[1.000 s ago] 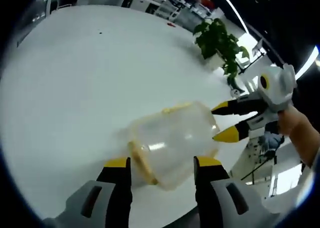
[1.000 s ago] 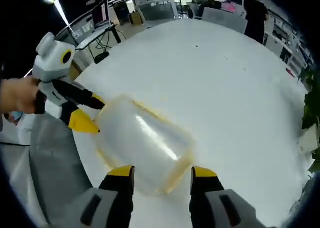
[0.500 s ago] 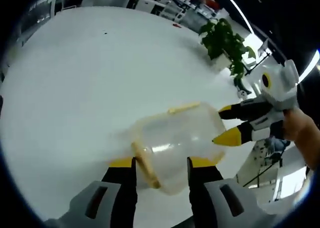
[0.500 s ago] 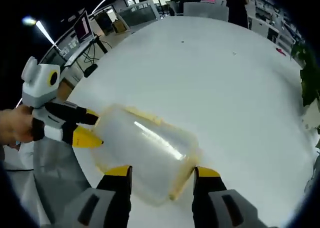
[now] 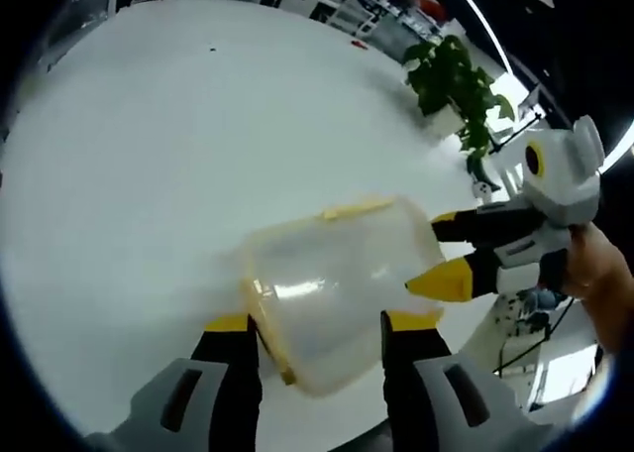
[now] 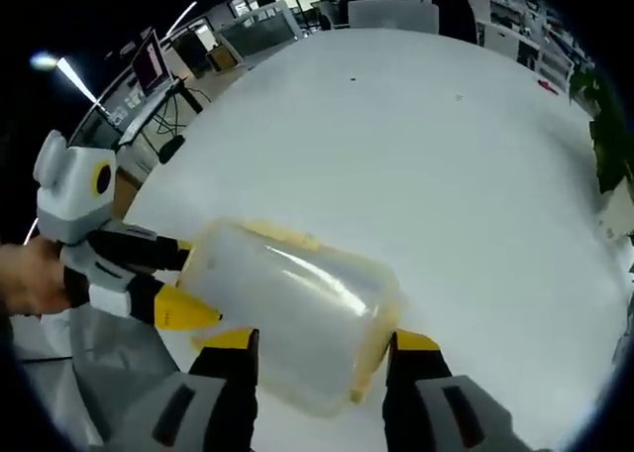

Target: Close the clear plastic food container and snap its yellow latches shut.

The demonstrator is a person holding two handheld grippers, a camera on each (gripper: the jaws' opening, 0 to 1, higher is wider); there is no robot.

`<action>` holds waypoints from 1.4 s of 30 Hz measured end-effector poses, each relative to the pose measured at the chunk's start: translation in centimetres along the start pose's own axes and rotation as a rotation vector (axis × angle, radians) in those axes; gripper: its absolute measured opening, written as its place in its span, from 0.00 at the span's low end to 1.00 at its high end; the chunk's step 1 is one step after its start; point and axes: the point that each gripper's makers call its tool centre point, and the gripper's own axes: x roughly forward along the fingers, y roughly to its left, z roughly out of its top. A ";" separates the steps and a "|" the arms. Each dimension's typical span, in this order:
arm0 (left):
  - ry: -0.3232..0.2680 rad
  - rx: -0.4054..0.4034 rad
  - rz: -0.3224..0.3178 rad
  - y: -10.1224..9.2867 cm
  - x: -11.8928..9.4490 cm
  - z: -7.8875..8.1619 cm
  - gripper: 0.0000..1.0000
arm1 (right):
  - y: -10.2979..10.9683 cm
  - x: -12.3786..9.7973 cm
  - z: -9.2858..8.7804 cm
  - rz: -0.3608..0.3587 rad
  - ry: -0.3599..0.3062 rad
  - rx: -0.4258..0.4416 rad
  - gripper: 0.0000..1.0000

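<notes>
A clear plastic food container (image 5: 337, 274) with yellow latches (image 5: 352, 210) lies on its side over the white table (image 5: 149, 155). Its near end sits between the jaws of my left gripper (image 5: 322, 323), which stand apart on either side of it. From the right, my right gripper (image 5: 424, 254) has its yellow-tipped fingers on the container's far end. In the right gripper view the container (image 6: 287, 313) fills the gap of my right gripper (image 6: 322, 338), whose jaws press its sides. The left gripper (image 6: 188, 283) meets it from the left, fingers spread.
A potted plant (image 5: 451, 75) stands at the table's far edge. The person's hands (image 5: 599, 274) (image 6: 25, 274) hold the grippers. The table's rim and grey floor (image 6: 99, 363) lie close beside the container. Office desks and chairs are beyond the table (image 6: 446, 155).
My left gripper's jaws narrowed on the container half a second ago and have since widened. The container's near end now sits closer between them. The right gripper keeps its hold.
</notes>
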 end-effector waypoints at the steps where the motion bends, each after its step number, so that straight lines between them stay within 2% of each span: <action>1: 0.002 0.003 -0.007 0.1 0.0 0.1 0.47 | -0.1 0.0 0.0 0.002 -0.002 0.007 0.49; 2: 0.010 0.006 -0.012 0.1 0.0 0.2 0.46 | -0.1 0.0 -0.1 0.001 -0.001 0.038 0.50; 6: 0.036 0.039 -0.026 0.0 0.2 0.6 0.47 | -0.3 -0.1 0.0 -0.018 -0.008 0.064 0.51; 10: 0.036 0.067 -0.059 -0.1 0.7 1.2 0.47 | -1.0 -0.3 -0.1 -0.026 -0.041 0.138 0.51; 11: 0.039 0.087 -0.075 -0.3 0.8 1.3 0.47 | -1.0 -0.4 -0.2 -0.024 -0.051 0.178 0.51; 12: 0.043 0.101 -0.089 -0.5 0.9 1.3 0.47 | -1.0 -0.3 -0.6 -0.023 -0.049 0.263 0.53; 14: 0.059 0.116 -0.114 -0.6 1.1 1.2 0.47 | -0.7 -0.2 -0.6 -0.005 -0.068 0.327 0.58; 20: 0.056 0.132 -0.135 -0.3 0.8 1.7 0.44 | -1.3 -0.4 -0.4 -0.018 -0.077 0.300 0.55; 23: 0.066 0.140 -0.129 0.3 0.1 1.9 0.39 | -2.6 -1.9 0.5 -0.054 -0.110 0.277 0.56; 24: 0.070 0.167 -0.120 0.7 -0.2 1.9 0.40 | -3.0 -2.5 0.9 -0.063 -0.118 0.269 0.59; 25: 0.042 0.195 -0.096 1.3 -0.6 2.5 0.42 | -3.0 -2.9 1.3 -0.062 -0.123 0.254 0.60; 27: 0.027 0.235 -0.068 1.9 -1.5 2.9 0.48 | -3.4 -3.8 1.7 -0.069 -0.117 0.181 0.61; 28: 0.010 0.267 -0.053 2.3 -1.9 3.3 0.47 | -3.6 -4.3 1.9 -0.079 -0.115 0.116 0.59; 29: -0.019 0.296 -0.051 2.3 -2.6 3.9 0.45 | -3.9 -4.8 2.3 -0.093 -0.123 0.033 0.53; 30: -0.053 0.311 -0.061 2.1 -3.1 4.4 0.43 | -3.9 -5.5 3.3 -0.096 -0.153 -0.122 0.46; 32: -0.078 0.380 -0.068 1.8 -3.8 4.9 0.40 | -3.0 -6.0 4.3 -0.062 -0.193 -0.301 0.32; 33: -0.093 0.459 -0.055 1.8 -4.3 5.2 0.40 | -2.0 -6.1 4.4 -0.017 -0.201 -0.400 0.30; 34: -0.120 0.573 -0.051 1.2 -4.7 5.5 0.40 | -1.1 -6.2 4.7 0.019 -0.224 -0.480 0.30; 35: -0.114 0.684 -0.065 0.5 -4.8 5.3 0.38 | -0.3 -6.1 4.5 0.046 -0.229 -0.533 0.30; 36: -0.108 0.859 -0.091 -0.7 -4.9 4.9 0.36 | 0.3 -6.0 4.3 0.060 -0.216 -0.619 0.30; 37: -0.112 0.951 -0.130 -1.9 -5.0 4.5 0.37 | 0.7 -5.8 4.3 0.062 -0.217 -0.664 0.31; 39: -0.119 1.070 -0.202 -4.3 -5.1 3.6 0.34 | 1.8 -5.2 3.7 0.109 -0.201 -0.762 0.28; 41: -0.144 1.103 -0.240 -5.9 -4.9 3.6 0.28 | 3.2 -4.6 3.2 0.182 -0.197 -0.803 0.20; 42: -0.160 1.123 -0.253 -6.4 -4.8 3.8 0.24 | 3.5 -4.4 3.2 0.192 -0.199 -0.818 0.18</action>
